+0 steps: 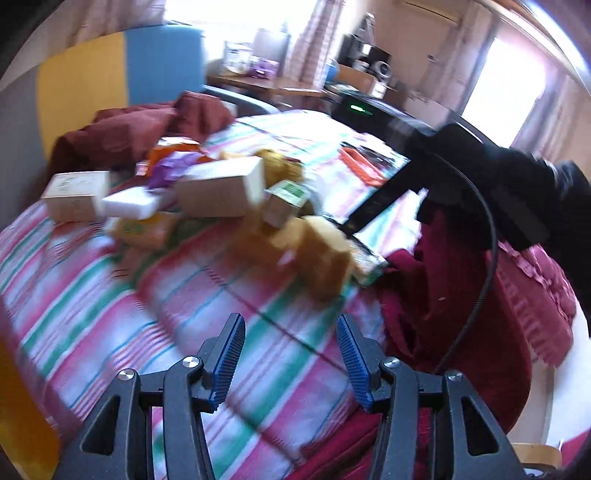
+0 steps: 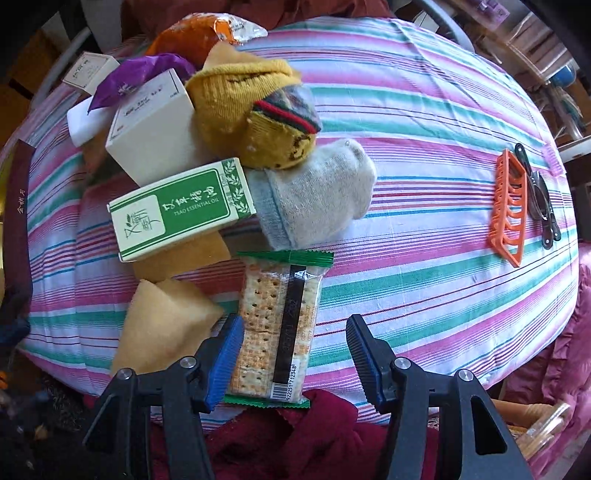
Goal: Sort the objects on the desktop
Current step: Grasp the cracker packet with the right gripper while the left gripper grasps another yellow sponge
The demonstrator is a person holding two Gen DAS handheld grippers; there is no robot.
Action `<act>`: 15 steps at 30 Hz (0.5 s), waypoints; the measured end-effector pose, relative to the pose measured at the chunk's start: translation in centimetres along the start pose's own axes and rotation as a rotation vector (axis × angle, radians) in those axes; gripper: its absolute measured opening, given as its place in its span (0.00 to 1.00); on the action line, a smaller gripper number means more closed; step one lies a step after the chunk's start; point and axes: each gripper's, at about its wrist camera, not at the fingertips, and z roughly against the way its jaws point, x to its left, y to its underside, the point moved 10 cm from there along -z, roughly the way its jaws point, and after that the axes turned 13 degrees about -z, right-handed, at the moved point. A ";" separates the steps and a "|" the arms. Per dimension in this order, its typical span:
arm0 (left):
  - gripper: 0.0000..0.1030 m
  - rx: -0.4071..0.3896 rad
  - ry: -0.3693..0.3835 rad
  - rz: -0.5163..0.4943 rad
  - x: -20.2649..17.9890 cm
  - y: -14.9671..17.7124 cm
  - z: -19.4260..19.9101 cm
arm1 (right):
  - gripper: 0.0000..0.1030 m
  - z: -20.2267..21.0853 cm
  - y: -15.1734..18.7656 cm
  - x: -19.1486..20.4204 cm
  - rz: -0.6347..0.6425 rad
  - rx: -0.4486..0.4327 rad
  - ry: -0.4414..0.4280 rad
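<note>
A pile of objects lies on the striped cloth. A cracker packet with green ends lies between the open jaws of my right gripper; the left finger touches or nearly touches its edge. Behind it are a green-and-white essential oil box, a cream box, a yellow sock, a grey sock and tan cloth pieces. My left gripper is open and empty above the cloth, short of the blurred pile. The right gripper's body shows at right in the left wrist view.
An orange hair clip and a dark metal clip lie at the right of the cloth. A white box, purple wrapper and orange bag sit at the pile's back. Maroon fabric hangs at the near edge.
</note>
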 end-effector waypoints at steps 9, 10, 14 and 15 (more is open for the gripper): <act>0.51 0.019 0.044 -0.058 -1.9 -1.4 -4.4 | 0.55 -1.4 0.8 -0.1 0.017 0.116 -0.021; 0.51 0.018 0.052 -0.054 -1.9 -1.6 -4.7 | 0.53 -1.5 0.9 -0.1 0.019 0.124 -0.021; 0.51 0.021 0.065 -0.034 -1.8 -2.2 -6.0 | 0.49 -1.4 1.6 0.2 0.030 0.137 -0.025; 0.51 0.023 0.064 -0.033 -1.7 -2.3 -6.4 | 0.49 -1.3 1.7 0.2 0.036 0.135 -0.023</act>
